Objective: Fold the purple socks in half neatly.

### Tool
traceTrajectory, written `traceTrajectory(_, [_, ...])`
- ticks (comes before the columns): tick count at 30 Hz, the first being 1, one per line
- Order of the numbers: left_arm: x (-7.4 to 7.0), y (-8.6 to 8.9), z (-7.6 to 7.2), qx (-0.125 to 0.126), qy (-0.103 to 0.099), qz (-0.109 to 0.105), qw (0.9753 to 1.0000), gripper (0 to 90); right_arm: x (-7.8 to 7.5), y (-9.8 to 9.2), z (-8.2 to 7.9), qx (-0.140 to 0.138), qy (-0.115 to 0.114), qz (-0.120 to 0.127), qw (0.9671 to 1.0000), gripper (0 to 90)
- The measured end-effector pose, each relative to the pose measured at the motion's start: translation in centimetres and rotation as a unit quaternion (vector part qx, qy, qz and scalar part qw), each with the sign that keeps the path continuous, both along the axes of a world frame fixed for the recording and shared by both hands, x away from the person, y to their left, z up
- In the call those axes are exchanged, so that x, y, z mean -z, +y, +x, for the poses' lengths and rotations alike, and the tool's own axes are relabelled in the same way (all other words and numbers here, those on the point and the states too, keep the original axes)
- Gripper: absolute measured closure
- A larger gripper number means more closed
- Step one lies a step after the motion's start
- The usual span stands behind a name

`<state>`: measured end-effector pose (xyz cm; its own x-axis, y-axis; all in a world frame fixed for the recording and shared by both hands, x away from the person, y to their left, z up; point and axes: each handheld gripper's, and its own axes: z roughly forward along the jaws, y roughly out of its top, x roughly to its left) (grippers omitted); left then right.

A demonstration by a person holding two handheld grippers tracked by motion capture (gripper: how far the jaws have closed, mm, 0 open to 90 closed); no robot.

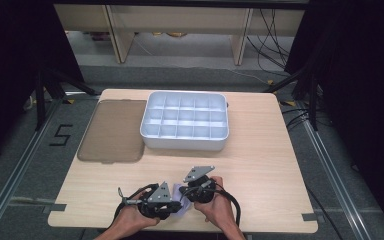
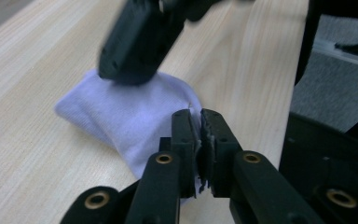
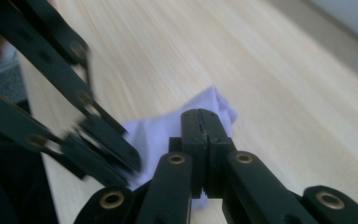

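A small pale lavender cloth [image 1: 181, 206] lies crumpled on the wooden table [image 1: 260, 150] near its front edge. My left gripper [image 2: 200, 122] is shut on the cloth's [image 2: 121, 112] near right corner. The same gripper [image 1: 175, 206] sits at the cloth's left side in the high view. My right gripper [image 3: 206, 120] is shut, with the cloth [image 3: 161, 130] pinched between its jaws and spreading behind them. From the high view, the right gripper [image 1: 185, 193] meets the cloth from the right. Both grippers are almost touching.
A white compartment tray [image 1: 184, 142], with nothing in its cells, stands at the middle back of the table. A brown translucent lid [image 1: 112, 131] lies flat to its left. The table's front edge runs just below the hands.
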<state>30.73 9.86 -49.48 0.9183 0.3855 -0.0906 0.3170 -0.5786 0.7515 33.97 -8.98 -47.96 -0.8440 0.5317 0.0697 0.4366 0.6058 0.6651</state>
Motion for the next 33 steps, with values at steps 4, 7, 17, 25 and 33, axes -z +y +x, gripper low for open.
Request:
traceTrajectory(4, [-1.3, 0.8, -0.1, -0.015, 0.006, -0.042, 0.999, 79.6, 0.7, -0.1, 0.3, 0.0, 0.004, -0.005, 1.0, 90.0])
traceTrajectory(7, [-1.7, 1.5, 0.0, -0.022, 0.011, -0.058, 0.998, 79.7, 0.6, 0.0, 0.0, 0.007, 0.01, -0.007, 0.9999, 90.0])
traceTrajectory(17, [0.7, 0.7, -0.2, -0.013, 0.005, 0.007, 0.9999, 84.2, 0.6, 0.0, -0.5, 0.015, 0.009, -0.019, 0.9997, 90.0])
traceTrajectory(25, [0.8, 1.9, 0.5, -0.025, -0.002, 0.022, 0.9995, 84.0, 0.6, -0.3, -1.2, 0.001, -0.003, -0.014, 0.9999, 89.5])
traceTrajectory(33, [1.0, 1.8, 0.6, -0.032, 0.007, 0.01, 0.9994, 83.9, -0.5, -1.2, 0.1, 0.037, -0.003, 0.003, 0.9993, 60.4])
